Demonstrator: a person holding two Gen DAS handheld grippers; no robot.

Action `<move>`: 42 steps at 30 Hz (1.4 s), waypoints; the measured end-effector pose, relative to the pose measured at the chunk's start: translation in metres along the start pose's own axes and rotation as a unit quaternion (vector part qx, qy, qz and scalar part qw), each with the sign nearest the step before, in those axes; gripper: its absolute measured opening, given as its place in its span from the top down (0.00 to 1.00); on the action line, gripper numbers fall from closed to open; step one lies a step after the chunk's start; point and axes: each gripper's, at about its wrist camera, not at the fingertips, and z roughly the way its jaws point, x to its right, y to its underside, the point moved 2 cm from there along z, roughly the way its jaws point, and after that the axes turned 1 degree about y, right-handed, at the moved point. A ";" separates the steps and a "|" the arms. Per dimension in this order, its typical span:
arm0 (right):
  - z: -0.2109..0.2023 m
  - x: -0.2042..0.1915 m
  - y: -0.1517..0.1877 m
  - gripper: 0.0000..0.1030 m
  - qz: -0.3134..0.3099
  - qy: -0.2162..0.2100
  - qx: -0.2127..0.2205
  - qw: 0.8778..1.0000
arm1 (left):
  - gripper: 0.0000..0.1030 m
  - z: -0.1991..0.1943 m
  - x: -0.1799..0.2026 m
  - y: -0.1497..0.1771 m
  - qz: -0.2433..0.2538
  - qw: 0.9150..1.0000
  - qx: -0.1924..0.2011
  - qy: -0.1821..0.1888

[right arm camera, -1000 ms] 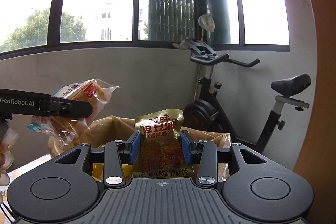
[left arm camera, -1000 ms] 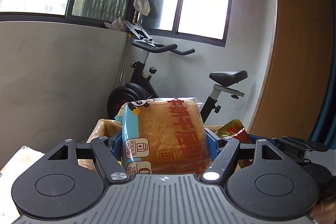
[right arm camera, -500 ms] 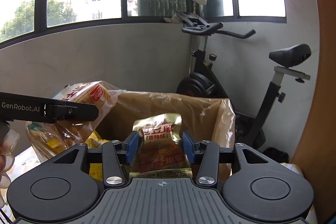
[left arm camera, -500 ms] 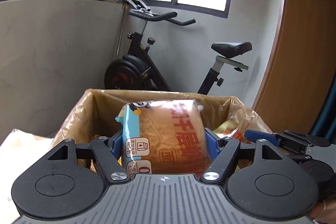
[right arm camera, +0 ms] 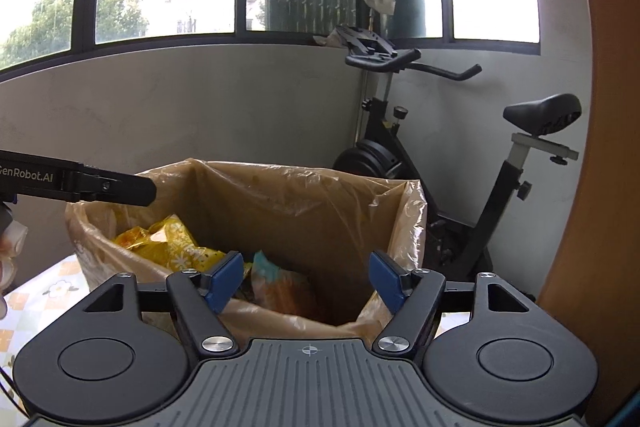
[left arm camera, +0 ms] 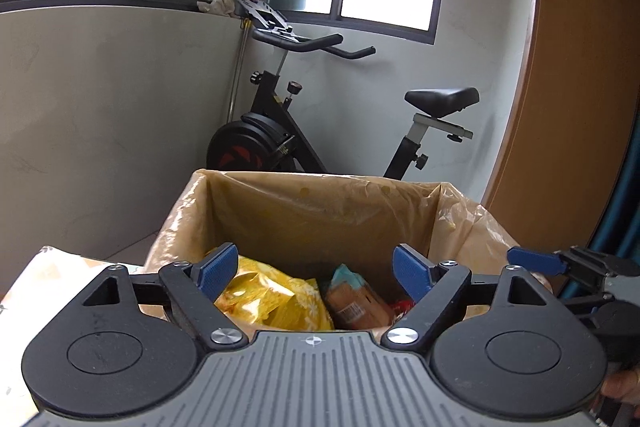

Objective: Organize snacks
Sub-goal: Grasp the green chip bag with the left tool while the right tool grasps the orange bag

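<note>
A cardboard box lined with a tan plastic bag [left arm camera: 320,211] [right arm camera: 304,203] stands right in front of both grippers. Inside lie a yellow snack bag [left arm camera: 272,299] [right arm camera: 172,247], the bread pack with a teal end [left arm camera: 352,301] [right arm camera: 284,287] and a bit of red wrapper [left arm camera: 402,307]. My left gripper [left arm camera: 316,269] hangs over the box's near rim, its jaws opening with nothing between the blue pads. My right gripper [right arm camera: 306,279] is also over the near rim, jaws opening and empty. The left gripper's arm [right arm camera: 80,183] shows at the left of the right wrist view.
An exercise bike [left arm camera: 304,131] [right arm camera: 460,155] stands behind the box against the grey wall. A brown wooden panel [left arm camera: 580,107] rises on the right. A patterned tablecloth [right arm camera: 36,299] covers the surface to the left of the box.
Both grippers sank toward the box and let go: the bread pack left the left jaws and the gold snack pouch left the right jaws. Both pairs of jaws spread wider.
</note>
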 end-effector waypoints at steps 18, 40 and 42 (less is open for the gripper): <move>-0.055 0.022 0.051 0.25 0.056 0.018 -0.003 0.998 | 0.13 -0.050 -0.029 0.058 -0.026 0.999 -0.042 -0.007; -0.032 -0.010 0.137 0.25 0.122 -0.013 -0.118 0.985 | 0.12 0.010 -0.010 0.148 -0.025 0.984 -0.177 -0.001; -0.029 -0.013 0.143 0.24 0.128 -0.018 -0.125 0.984 | 0.12 0.011 -0.008 0.153 -0.022 0.983 -0.181 -0.004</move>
